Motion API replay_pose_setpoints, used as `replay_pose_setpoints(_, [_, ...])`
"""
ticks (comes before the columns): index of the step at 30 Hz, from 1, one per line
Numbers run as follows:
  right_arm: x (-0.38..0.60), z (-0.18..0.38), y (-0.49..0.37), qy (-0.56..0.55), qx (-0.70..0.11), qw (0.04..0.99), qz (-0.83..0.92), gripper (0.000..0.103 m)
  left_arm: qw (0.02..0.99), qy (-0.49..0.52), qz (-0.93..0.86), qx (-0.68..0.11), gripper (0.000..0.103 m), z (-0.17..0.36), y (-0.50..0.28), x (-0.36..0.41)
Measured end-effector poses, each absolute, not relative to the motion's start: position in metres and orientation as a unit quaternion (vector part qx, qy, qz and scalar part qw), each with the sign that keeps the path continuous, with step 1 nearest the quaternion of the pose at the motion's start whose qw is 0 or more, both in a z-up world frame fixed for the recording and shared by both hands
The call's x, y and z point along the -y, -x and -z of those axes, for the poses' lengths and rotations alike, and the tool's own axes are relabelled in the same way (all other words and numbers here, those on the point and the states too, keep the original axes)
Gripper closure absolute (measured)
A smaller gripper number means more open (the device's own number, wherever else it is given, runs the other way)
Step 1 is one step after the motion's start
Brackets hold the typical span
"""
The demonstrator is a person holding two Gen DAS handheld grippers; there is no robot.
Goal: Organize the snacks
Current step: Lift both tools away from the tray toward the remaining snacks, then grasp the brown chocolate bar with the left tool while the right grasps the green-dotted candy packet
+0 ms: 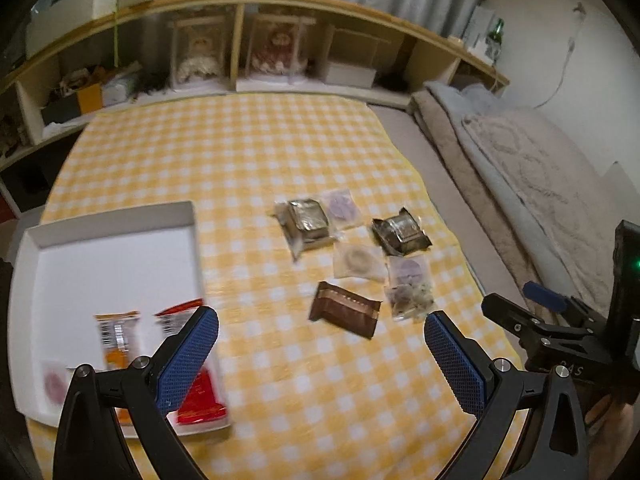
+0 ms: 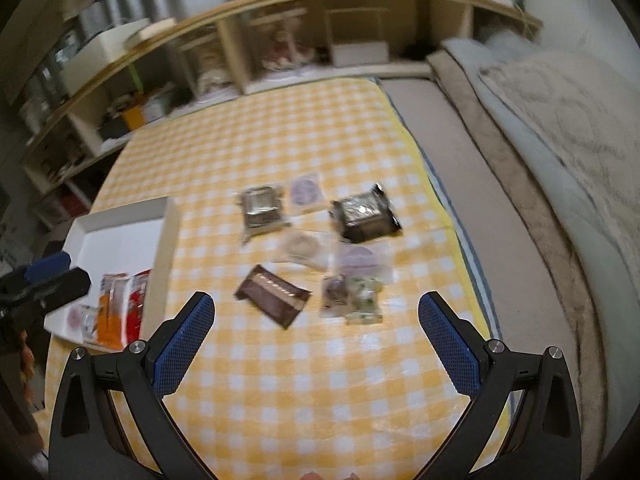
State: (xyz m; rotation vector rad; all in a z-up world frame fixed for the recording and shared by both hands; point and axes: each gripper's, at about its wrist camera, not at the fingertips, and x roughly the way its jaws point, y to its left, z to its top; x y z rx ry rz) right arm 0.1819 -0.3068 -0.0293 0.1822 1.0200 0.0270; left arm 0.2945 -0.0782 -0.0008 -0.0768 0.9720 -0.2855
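Left wrist view: left tool (image 1: pixel 321 344) gaping wide, empty, over yellow checked cloth (image 1: pixel 240 160); right tool (image 2: pixel 316 330) likewise, above brown snack packet (image 2: pixel 273 295)

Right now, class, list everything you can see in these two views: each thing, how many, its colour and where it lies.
Box: one, white, left on the cloth.
Packets in box: orange, red, one clear with a pink disc.
Brown bar: one, nearest loose snack.
Dark foil packs: two, and.
Clear packets: four, around the packs; nearest.
Cloth: yellow-white check.
Shelf: wooden, behind.
Blankets: grey, right.
Left gripper: open.
Right gripper: open.
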Motion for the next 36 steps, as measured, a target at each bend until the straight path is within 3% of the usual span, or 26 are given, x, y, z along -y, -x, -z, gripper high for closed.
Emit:
replay_pose_setpoints(10, [0.346,0.083,-0.213,-0.161,-0.522,0.838,0.018,0.0,0.843,0.042,0.118,-0.523,0.0,0.08,-0.375,0.132])
replay_pose_setpoints(12, [0.355,0.095,-0.218,-0.188,-0.529,0.827,0.023,0.004,0.836,0.042,0.112,-0.536,0.0,0.098,-0.39,0.14])
replay_pose_setpoints(14, [0.361,0.104,-0.22,-0.204,-0.537,0.818,0.024,0.023,0.829,0.036,0.105,-0.548,0.0,0.116,-0.405,0.151])
replay_pose_setpoints(17, [0.371,0.121,-0.224,-0.228,-0.552,0.801,0.033,0.038,0.824,0.017,0.096,-0.559,0.0,0.138,-0.423,0.166])
replay_pose_setpoints(19, [0.374,0.128,-0.226,-0.232,-0.559,0.796,0.035,0.043,0.821,0.001,0.088,-0.564,0.0,0.152,-0.435,0.177])
replay_pose_setpoints(27, [0.37,0.151,-0.241,-0.214,-0.584,0.782,0.023,0.046,0.815,-0.088,0.066,-0.569,0.0,0.191,-0.461,0.218])
replay_pose_setpoints(36, [0.355,0.166,-0.252,-0.163,-0.618,0.769,0.021,0.059,0.796,-0.165,0.052,-0.58,0.0,0.229,-0.47,0.238])
